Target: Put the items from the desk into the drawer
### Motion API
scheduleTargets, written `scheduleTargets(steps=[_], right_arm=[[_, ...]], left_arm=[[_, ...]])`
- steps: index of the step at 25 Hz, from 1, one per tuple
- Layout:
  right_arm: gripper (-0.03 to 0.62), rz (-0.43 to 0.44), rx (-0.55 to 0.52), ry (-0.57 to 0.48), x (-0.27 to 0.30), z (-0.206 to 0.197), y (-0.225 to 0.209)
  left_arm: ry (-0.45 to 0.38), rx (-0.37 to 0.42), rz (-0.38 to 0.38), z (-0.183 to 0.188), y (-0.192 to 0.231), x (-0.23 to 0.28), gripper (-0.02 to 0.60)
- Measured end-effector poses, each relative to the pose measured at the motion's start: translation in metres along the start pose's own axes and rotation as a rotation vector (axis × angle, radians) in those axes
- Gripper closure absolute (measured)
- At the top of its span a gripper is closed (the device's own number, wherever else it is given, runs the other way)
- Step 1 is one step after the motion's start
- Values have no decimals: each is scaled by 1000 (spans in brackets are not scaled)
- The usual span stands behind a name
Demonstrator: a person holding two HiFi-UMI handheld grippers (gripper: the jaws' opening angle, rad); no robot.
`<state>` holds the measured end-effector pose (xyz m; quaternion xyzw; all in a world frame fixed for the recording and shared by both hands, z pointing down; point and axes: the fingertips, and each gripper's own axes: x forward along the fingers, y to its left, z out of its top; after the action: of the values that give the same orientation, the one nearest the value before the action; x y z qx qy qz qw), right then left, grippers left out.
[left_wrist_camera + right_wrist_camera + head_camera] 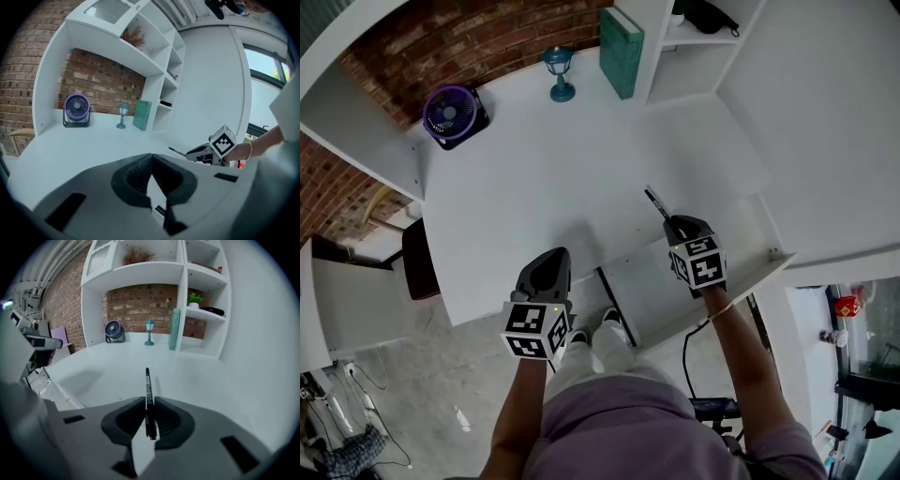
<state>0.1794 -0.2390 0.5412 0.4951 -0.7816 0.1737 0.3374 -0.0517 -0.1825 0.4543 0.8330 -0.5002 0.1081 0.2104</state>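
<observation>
A black pen (pixel 147 380) was clamped between the right tongs (pixel 149 401). Its tip projected forward over the bench (pixel 534 187), beside the open drawer (pixel 649 292). The left tongs (pixel 151 158) were pressed together, with nothing held.
</observation>
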Motion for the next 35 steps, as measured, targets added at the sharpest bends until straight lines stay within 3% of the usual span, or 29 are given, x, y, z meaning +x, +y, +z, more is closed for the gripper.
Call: scheduleTargets(steps=[19,35], right_arm=[[536,-52,164,-62,-67,-32,35],[536,-106,327,-2,-87,-97,55]], left_arm=[[22,44,-136,-8,-28,-2,581],[62,80,-222,-21,-47,1,581]])
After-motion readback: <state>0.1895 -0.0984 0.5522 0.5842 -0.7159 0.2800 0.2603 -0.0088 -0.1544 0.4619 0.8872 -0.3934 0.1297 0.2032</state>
